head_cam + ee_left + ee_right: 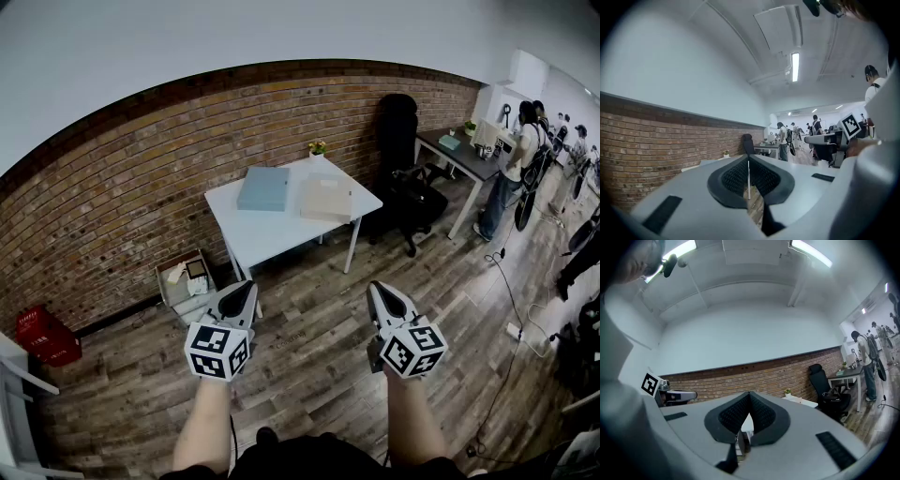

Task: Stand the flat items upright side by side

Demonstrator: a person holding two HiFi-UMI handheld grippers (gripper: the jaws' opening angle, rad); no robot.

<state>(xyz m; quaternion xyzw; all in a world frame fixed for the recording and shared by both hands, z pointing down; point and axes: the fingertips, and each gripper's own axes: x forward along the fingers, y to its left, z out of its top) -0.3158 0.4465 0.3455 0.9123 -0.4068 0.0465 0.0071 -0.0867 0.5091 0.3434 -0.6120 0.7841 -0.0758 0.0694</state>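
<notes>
Approach step, I judge: left gripper (pixel 244 289) and right gripper (pixel 379 289) jaws pressed together, empty; table (pixel 272 234) well ahead (blue flat item (pixel 263 188), beige flat item (pixel 326 198) lying flat). Next: step closer, open.

Blue folder (pixel 263 188) and beige folder (pixel 326 198) lie flat side by side on the table (pixel 279 232).

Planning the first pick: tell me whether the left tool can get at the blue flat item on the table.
Probably not yet: the left tool, shut, hangs over the floor short of the white table where the blue flat item lies. Nothing stands between them.
</notes>
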